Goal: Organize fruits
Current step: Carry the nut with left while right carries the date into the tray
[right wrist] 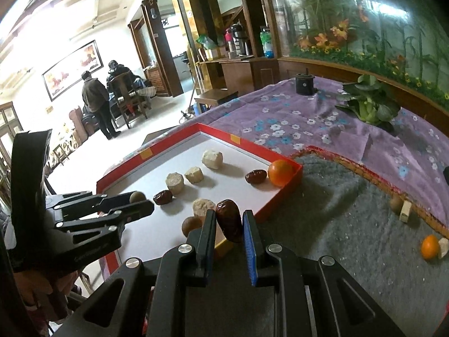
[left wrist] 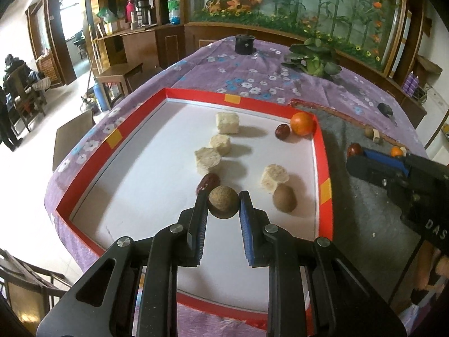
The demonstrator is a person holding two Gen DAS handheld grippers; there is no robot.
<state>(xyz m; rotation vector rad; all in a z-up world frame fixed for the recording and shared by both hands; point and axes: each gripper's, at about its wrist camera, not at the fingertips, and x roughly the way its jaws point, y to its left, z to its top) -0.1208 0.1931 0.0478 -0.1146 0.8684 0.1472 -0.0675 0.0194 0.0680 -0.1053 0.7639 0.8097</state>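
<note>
**Carrying two fruits into the red tray at once**

Holding a round brown fruit (left wrist: 223, 202) clamped in the left tool (left wrist: 223, 206), hovering over the white floor of the red tray (left wrist: 325, 163), close to a red date (left wrist: 207, 182) lying there. The right tool (right wrist: 228, 224) grips another red date (right wrist: 229, 220) upright, sitting right over the tray's near rim.

My take on doing this well: lower each piece close to the floor before letting go, since the round one will probably roll. Best drop it next to the other brown fruit (left wrist: 284, 198) so like sits with like, and take the date toward the one beside the orange (left wrist: 301, 123).

Room-wise, the middle of the tray is crowded with pale chunks (left wrist: 227, 122), but the left half is wide open. Watch the raised rim with the right tool, and keep both tools apart since they're near each other. More fruit waits on the grey mat (right wrist: 350, 210).
</note>
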